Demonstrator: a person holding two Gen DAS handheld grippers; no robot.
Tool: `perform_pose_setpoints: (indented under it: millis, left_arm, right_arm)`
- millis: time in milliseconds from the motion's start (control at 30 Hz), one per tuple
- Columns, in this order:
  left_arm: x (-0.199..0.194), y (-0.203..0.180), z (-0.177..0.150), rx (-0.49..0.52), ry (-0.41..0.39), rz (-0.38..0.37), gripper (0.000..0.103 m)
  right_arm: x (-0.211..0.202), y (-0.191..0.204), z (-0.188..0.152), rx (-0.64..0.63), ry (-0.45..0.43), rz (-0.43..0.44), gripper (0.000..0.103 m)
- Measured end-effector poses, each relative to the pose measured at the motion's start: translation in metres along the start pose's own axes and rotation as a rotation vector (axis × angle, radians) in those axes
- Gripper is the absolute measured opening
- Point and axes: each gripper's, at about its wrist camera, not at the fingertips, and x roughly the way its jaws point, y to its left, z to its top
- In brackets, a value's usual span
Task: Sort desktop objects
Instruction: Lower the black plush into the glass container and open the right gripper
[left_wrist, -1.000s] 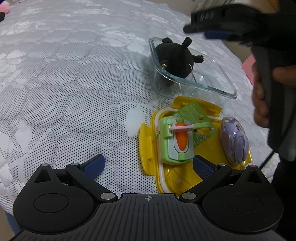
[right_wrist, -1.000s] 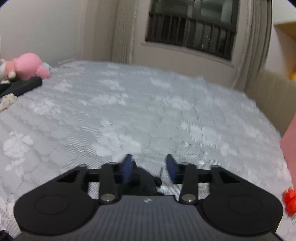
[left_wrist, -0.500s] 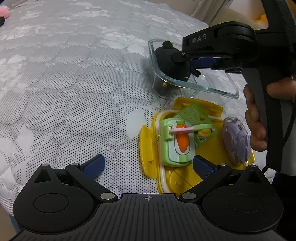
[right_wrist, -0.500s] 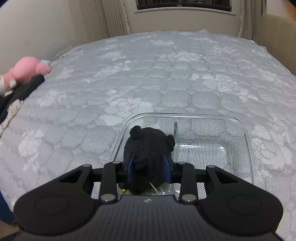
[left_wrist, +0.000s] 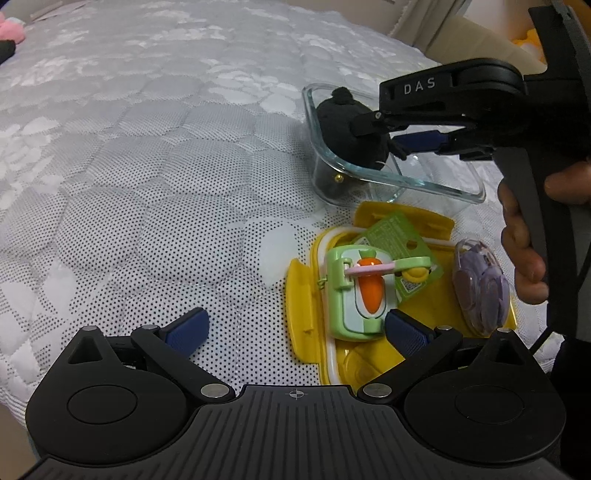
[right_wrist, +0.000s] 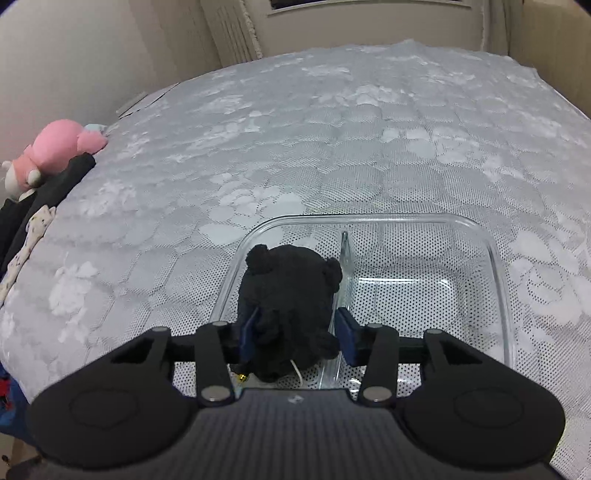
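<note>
A black plush toy (right_wrist: 291, 291) lies in the left compartment of a clear glass container (right_wrist: 495, 258) on the bed. My right gripper (right_wrist: 297, 338) is open around the toy's near end; in the left wrist view the right gripper (left_wrist: 399, 138) reaches over the container (left_wrist: 436, 184) onto the toy (left_wrist: 343, 122). My left gripper (left_wrist: 295, 328) is open and empty, low over the near edge of a yellow lid (left_wrist: 303, 295). On the lid lie a green carrot toy (left_wrist: 360, 291), a green card (left_wrist: 399, 236) and a purple case (left_wrist: 480, 288).
The quilted grey mattress (left_wrist: 147, 166) spreads to the left and behind. A pink plush (right_wrist: 59, 147) and dark clothes (right_wrist: 44, 195) lie at the far left edge. A person's hand (left_wrist: 528, 251) holds the right gripper beside the lid.
The right gripper came down over the glass container and its jaws have widened around the black plush toy. The left gripper has stayed in place.
</note>
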Motion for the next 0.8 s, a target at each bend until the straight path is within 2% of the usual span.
perform_pose_setpoints:
  millis: [100,167,200,267,300,400,467,633,700,800]
  left_arm:
    - [0.0,0.0,-0.001,0.009,0.0,-0.002,0.103]
    - [0.0,0.002,-0.001,0.005,-0.001,-0.006,0.103]
    - [-0.001,0.003,-0.001,0.0,-0.002,-0.009,0.103]
    - [-0.001,0.006,0.0,-0.01,-0.004,-0.016,0.103]
    - [0.0,0.006,-0.001,-0.013,-0.003,-0.018,0.103]
    - [0.0,0.008,-0.001,-0.018,-0.002,-0.023,0.103]
    - [-0.001,0.007,-0.001,-0.013,-0.002,-0.023,0.103]
    - [-0.001,0.008,-0.002,-0.017,-0.003,-0.026,0.103]
    - [-0.001,0.007,-0.002,-0.016,-0.004,-0.025,0.103]
    - [0.001,0.005,0.0,-0.018,-0.002,-0.021,0.103]
  right_arm:
    - [-0.01,0.003,0.01,0.004,-0.018,0.001,0.044]
    - [-0.016,0.012,0.018,-0.077,-0.042,-0.028,0.049]
    - [-0.015,0.02,0.02,-0.141,-0.024,-0.043,0.052]
    - [-0.011,0.032,0.02,-0.244,0.005,-0.076,0.049]
    - [-0.008,0.037,0.019,-0.272,0.011,-0.094,0.046]
    - [0.004,0.045,0.013,-0.329,0.032,-0.138,0.044]
    - [0.009,0.041,0.012,-0.283,0.032,-0.112,0.041]
    - [0.008,0.021,0.014,-0.118,0.049,-0.046,0.041]
    - [0.003,0.016,0.009,-0.09,0.067,-0.026,0.041]
    - [0.004,0.017,0.002,-0.11,0.035,-0.035,0.041]
